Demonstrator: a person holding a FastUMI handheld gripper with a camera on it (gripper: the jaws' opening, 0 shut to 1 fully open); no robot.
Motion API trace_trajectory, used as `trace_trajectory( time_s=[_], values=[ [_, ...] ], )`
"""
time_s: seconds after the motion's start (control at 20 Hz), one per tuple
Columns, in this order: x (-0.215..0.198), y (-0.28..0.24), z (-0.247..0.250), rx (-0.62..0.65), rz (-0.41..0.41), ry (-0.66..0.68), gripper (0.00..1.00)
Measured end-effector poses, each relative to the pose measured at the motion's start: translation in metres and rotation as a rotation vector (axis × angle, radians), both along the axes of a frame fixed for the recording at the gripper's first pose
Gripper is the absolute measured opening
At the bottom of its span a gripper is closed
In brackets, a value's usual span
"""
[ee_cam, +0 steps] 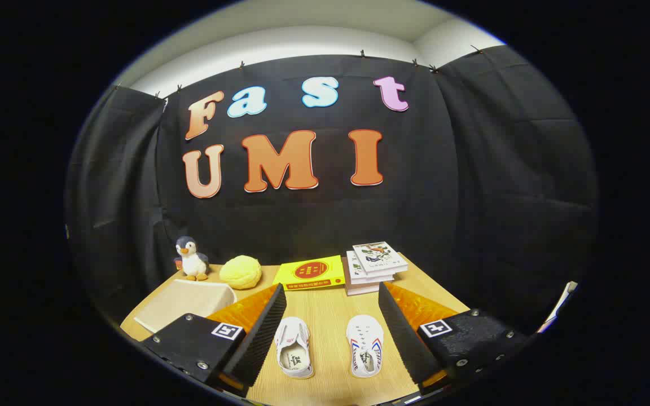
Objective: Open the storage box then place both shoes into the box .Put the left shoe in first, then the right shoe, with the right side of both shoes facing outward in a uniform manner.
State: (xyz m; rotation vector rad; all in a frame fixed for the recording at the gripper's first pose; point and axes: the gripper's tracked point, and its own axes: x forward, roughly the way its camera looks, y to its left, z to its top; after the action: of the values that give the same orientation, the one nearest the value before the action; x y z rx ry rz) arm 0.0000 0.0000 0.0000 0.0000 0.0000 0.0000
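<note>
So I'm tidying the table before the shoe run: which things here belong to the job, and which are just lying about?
Job: left-hand shoe; right-hand shoe; pale storage box; open gripper, both shoes between its fingers.

Lying about: penguin toy; yellow plush; yellow book; book stack.

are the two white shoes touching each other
Apart. The gripper view shows a strip of bare wooden table between the left-hand shoe and the right-hand shoe; the open tongs flank both without contact.
</note>
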Motion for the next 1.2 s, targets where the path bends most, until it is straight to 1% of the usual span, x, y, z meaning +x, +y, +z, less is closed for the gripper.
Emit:
trace_trajectory(
  time_s=[0.2, 0.55, 0.75, 1.2],
  values=[
    [0.006, 0.012, 0.0, 0.009, 0.044, 0.01, 0.98],
    [0.017, 0.032, -0.001, -0.024, 0.105, 0.025, 0.98],
    [0.02, 0.032, -0.006, -0.032, 0.109, 0.034, 0.98],
    [0.027, 0.03, -0.027, 0.0, 0.106, 0.088, 0.98]
  ],
)
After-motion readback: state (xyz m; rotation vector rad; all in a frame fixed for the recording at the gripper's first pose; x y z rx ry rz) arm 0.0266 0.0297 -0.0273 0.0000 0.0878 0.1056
